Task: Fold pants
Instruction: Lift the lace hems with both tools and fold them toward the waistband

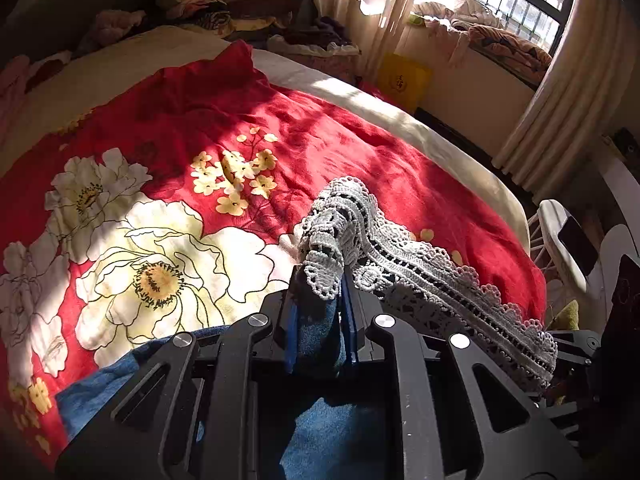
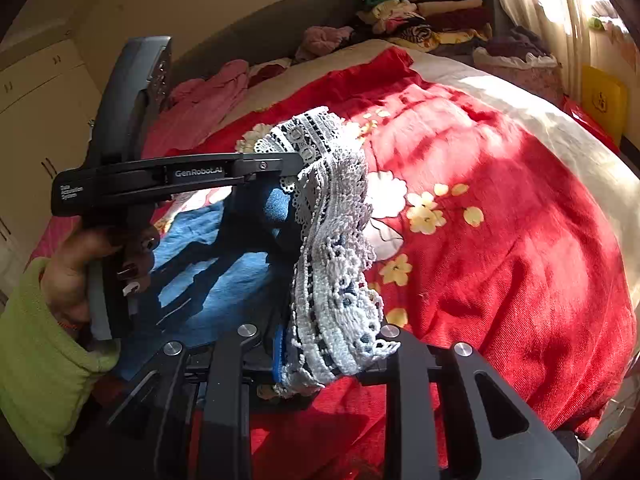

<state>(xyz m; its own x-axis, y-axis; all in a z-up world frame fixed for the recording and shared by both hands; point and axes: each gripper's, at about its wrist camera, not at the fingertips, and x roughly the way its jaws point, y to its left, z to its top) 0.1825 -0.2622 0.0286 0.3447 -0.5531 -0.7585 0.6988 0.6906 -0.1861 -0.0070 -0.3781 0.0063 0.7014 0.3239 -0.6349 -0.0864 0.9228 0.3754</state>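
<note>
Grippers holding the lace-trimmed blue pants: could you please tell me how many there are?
2. The left gripper pinches one end of the lace hem of the pants; the right gripper clamps the other end, both jaws shut on fabric.

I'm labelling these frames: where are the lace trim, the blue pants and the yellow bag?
lace trim (image 1: pixel 420 276), left wrist view, mid band.
blue pants (image 2: pixel 208 264), right wrist view, sunlit cloth.
yellow bag (image 1: pixel 404 78), left wrist view, front face.
</note>
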